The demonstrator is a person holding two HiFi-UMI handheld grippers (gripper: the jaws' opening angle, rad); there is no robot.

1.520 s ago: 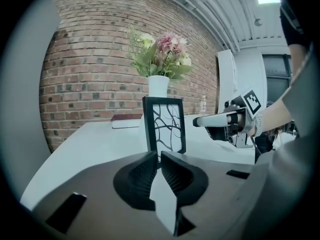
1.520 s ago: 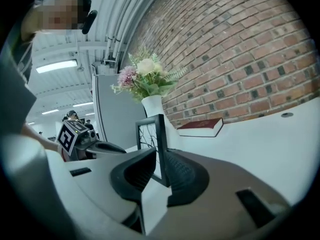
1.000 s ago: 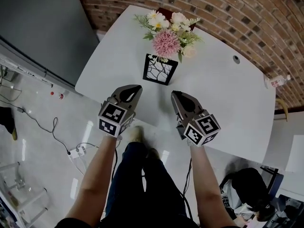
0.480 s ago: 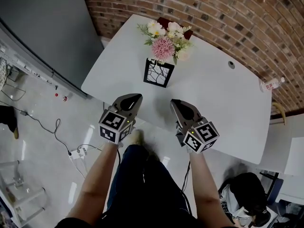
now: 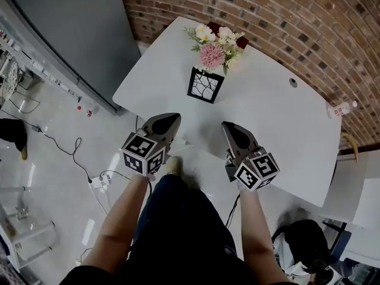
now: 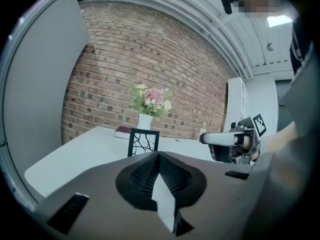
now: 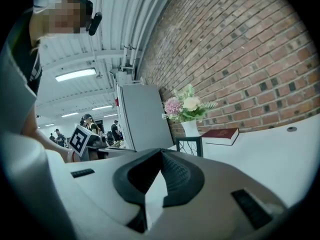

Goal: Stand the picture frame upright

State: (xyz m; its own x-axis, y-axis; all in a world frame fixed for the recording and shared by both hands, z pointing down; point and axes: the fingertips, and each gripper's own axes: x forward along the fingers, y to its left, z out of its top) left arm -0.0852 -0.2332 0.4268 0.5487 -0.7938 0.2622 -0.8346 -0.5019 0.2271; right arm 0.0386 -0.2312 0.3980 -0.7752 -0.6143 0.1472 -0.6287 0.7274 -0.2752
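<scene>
Black picture frame (image 5: 205, 85) stands upright on the white desk (image 5: 273, 120) before the flowers (image 5: 215, 43); left gripper (image 5: 171, 120) and right gripper (image 5: 230, 129) hover off its near edge, jaws closed on nothing, so the task looks done, needing only withdrawal.

My head cam looks steeply down at the table (image 5: 279, 129) from high up. My 2 gripper cams sit low & level, facing the brick wall (image 5: 309, 22). All 3 see the picture frame (image 5: 205, 85).

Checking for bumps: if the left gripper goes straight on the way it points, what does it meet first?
Most likely the picture frame, standing on the white table almost dead ahead of the left gripper; the flower vase stands behind it.
</scene>
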